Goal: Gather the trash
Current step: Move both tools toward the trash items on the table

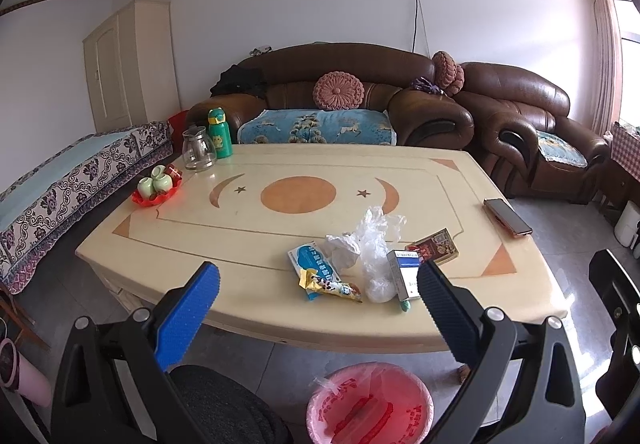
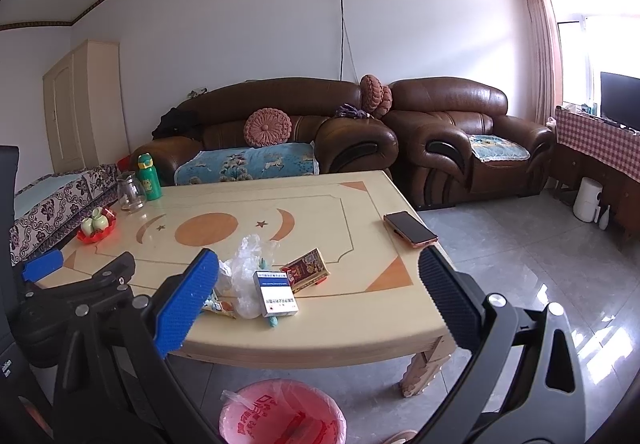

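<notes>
Trash [image 1: 360, 264] lies on table [image 1: 256, 244]; both hand-held grippers hover agape.

A big brown sofa [image 2: 276, 132] and a brown armchair [image 2: 468, 140] stand by the far white wall [image 2: 240, 24]. A cream table [image 2: 360, 308] stands on the shiny grey floor [image 2: 520, 244]. Bright light comes through the window [image 2: 600, 24] on the right.

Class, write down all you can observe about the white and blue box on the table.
The white and blue box is a small carton, apparently cardboard, white with a blue band, printed text and a red dot. It looks closed and lies flat near the table's front edge, beside crumpled clear plastic. A small teal object lies at its near end.
</notes>
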Demonstrator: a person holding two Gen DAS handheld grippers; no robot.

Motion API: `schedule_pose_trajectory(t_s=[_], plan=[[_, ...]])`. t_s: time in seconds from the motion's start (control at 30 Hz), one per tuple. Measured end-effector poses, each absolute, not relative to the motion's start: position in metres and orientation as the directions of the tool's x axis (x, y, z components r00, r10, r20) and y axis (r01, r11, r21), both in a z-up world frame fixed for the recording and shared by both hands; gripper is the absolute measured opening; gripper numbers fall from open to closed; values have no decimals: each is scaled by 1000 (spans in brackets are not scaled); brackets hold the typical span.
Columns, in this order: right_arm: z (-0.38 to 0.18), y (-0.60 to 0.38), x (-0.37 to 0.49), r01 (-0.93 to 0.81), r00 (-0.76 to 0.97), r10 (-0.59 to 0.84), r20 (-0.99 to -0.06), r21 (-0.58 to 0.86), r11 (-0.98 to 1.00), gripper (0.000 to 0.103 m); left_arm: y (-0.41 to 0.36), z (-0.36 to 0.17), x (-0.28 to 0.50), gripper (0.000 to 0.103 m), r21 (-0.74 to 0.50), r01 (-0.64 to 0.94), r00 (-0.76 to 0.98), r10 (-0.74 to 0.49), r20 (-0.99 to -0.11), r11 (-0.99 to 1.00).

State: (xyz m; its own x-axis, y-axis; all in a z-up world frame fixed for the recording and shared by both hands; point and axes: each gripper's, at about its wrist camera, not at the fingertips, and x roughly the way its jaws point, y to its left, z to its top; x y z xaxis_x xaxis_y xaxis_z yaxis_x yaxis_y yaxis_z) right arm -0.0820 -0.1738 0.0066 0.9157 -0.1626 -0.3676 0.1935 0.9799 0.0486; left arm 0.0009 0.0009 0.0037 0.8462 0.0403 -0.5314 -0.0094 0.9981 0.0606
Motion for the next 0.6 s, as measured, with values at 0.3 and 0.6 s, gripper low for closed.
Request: schedule_pose_trajectory(t_s=[0.3, 0.6], plan=[[4, -176, -71, 182, 910, -148, -388, 51, 982, 98, 1, -5, 13, 97, 62, -9, 837, 41, -546, 998], [-4, -174, -56, 170, 904, -135, -405, 52, 984, 98, 4, -10, 27, 97, 62, -19, 825, 51, -563, 998]])
